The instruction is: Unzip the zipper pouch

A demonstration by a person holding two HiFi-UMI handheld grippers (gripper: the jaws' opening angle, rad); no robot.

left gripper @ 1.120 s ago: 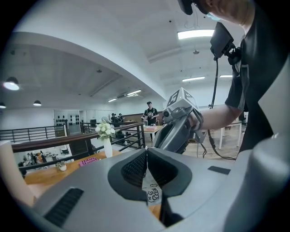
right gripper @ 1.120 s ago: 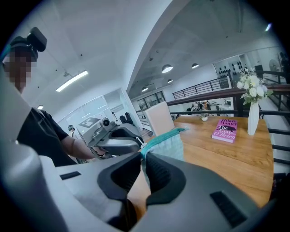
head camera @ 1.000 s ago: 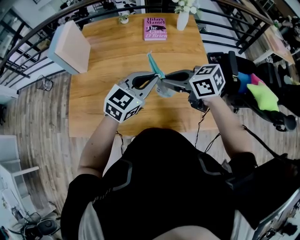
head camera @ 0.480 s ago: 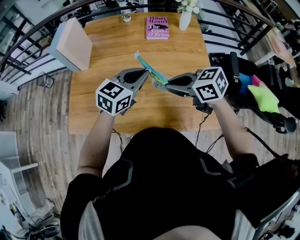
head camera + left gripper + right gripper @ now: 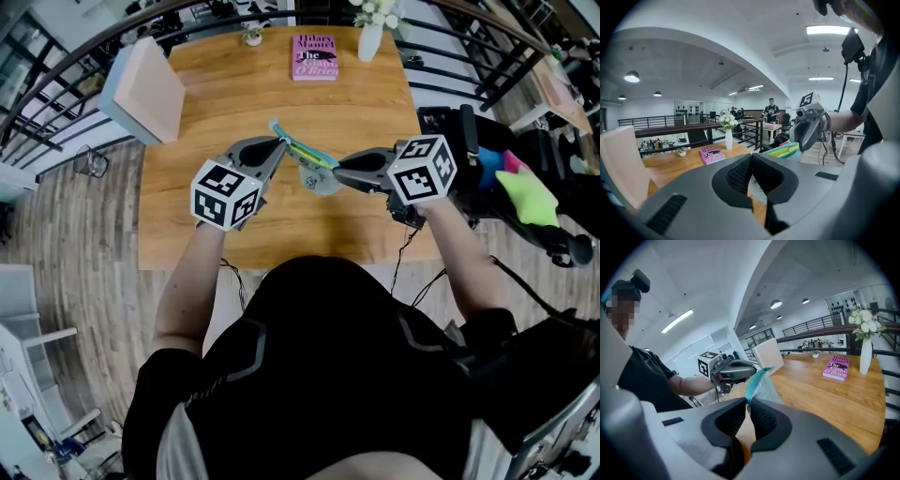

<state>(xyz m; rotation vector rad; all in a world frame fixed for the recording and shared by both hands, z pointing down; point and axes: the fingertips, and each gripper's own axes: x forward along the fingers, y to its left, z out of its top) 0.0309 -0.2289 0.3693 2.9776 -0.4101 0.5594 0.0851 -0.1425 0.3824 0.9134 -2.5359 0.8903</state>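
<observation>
Raised above the counter (image 5: 234,89) at mid-frame, the left claw (image 5: 279,143) and right claw (image 5: 338,172) point toward each other, each clenched on one end of the pouch (image 5: 305,154).

Pale, teal-edged zipper pouch (image 5: 315,172) aloft, slanted, pinched between left tongs (image 5: 280,142) and right tongs (image 5: 338,172)

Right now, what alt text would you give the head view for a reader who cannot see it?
Seen from above, a person holds a zipper pouch between two handheld tools, the left tool and right tool each shut on it, over a wooden table. A pink book lies at the table's far edge.
</observation>
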